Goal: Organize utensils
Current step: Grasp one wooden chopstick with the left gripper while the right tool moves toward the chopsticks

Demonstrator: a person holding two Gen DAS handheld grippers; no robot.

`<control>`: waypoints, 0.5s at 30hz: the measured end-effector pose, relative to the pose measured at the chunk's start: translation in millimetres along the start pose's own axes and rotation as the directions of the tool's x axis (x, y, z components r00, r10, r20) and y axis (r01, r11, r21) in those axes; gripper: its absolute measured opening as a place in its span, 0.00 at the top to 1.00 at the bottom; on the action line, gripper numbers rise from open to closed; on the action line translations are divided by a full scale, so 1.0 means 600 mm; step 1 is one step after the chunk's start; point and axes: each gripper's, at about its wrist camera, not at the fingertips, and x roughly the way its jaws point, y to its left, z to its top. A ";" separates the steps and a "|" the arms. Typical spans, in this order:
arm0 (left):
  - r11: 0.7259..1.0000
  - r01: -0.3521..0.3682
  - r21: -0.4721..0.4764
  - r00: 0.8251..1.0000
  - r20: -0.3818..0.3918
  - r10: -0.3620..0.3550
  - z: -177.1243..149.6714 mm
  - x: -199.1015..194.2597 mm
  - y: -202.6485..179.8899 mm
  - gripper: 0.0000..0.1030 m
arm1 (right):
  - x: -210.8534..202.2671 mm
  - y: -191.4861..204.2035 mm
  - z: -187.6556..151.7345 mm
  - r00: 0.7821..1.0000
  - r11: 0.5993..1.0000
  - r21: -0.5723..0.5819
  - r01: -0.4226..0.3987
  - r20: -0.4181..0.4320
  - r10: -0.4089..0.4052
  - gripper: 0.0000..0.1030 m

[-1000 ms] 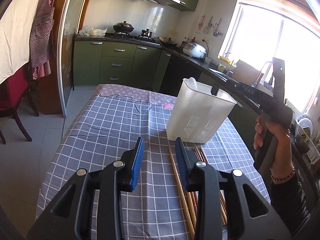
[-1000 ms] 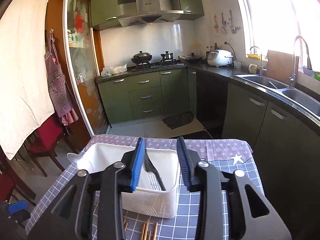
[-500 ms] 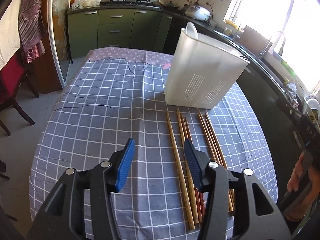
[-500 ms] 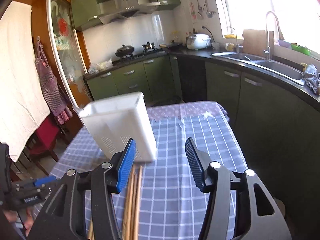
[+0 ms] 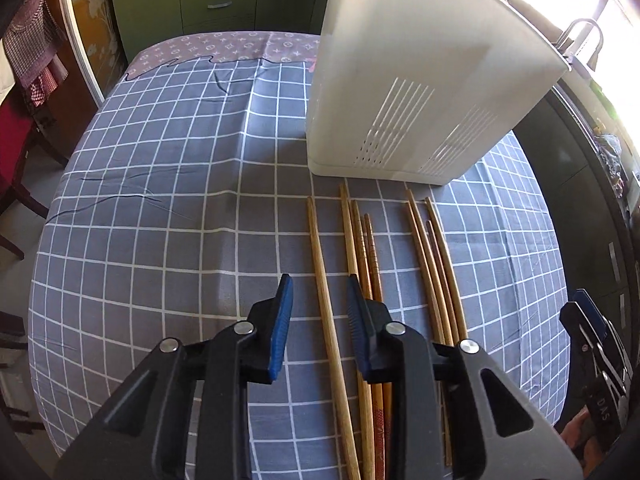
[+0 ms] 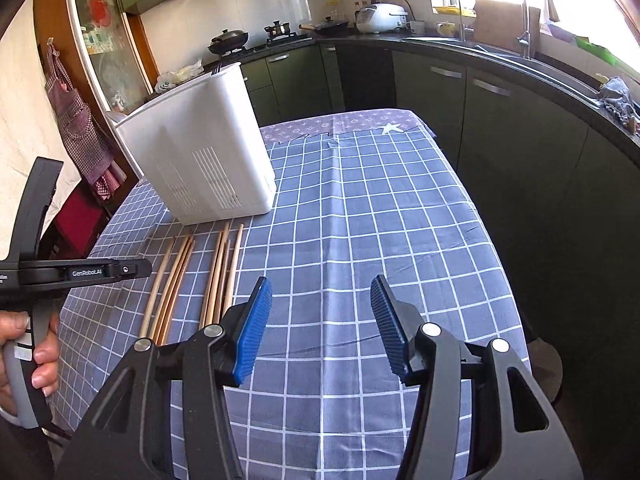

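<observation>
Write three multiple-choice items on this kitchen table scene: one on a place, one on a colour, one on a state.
1. Where do the chopsticks lie?
A. inside the holder
B. on the tablecloth in front of the white utensil holder
C. on the floor

2. What colour are the pads on the left gripper fingers?
A. blue
B. red
C. green

3. In what state is the right gripper?
A. shut on a chopstick
B. shut, empty
C. open, empty

Key: 1 B, they rest flat on the checked cloth, tips toward the holder; 2 A, both pads show blue; 3 C, its fingers stand wide apart over bare cloth.
</observation>
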 end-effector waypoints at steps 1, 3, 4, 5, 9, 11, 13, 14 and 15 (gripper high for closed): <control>1.000 -0.007 -0.002 1.000 -0.002 0.007 0.002 0.002 0.001 0.75 | 0.000 -0.001 0.001 1.000 1.000 0.001 -0.002 -0.002 0.002 0.50; 1.000 -0.019 -0.005 1.000 -0.006 0.019 0.006 0.007 0.001 0.75 | 0.001 0.001 0.004 1.000 1.000 -0.003 -0.002 -0.010 0.002 0.50; 1.000 -0.023 -0.006 1.000 -0.011 0.023 0.009 0.010 0.002 0.75 | 0.002 0.003 0.004 1.000 1.000 -0.004 -0.002 -0.012 0.002 0.50; 1.000 -0.030 -0.004 0.999 -0.017 0.030 0.012 0.013 0.001 0.75 | 0.002 0.004 0.005 1.000 1.000 -0.004 -0.004 -0.015 0.004 0.50; 0.999 -0.045 -0.004 0.998 -0.054 0.045 0.026 0.032 0.003 0.83 | 0.004 0.007 0.009 1.000 1.000 0.001 -0.011 -0.020 0.011 0.50; 0.999 -0.042 -0.003 0.997 -0.070 0.041 0.031 0.039 0.005 0.85 | 0.003 0.006 0.008 1.000 1.000 0.003 -0.016 -0.022 0.016 0.50; 0.999 -0.053 0.004 0.996 -0.074 0.053 0.035 0.042 0.002 0.85 | 0.003 0.005 0.008 1.000 1.000 0.006 -0.016 -0.023 0.016 0.50; 0.998 -0.056 0.007 0.995 -0.077 0.056 0.038 0.044 -0.001 0.86 | 0.003 0.004 0.008 1.000 1.000 0.008 -0.016 -0.025 0.016 0.50; 0.998 -0.062 0.013 0.995 -0.076 0.063 0.039 0.044 -0.003 0.86 | 0.003 0.003 0.009 1.000 1.000 0.009 -0.017 -0.026 0.017 0.49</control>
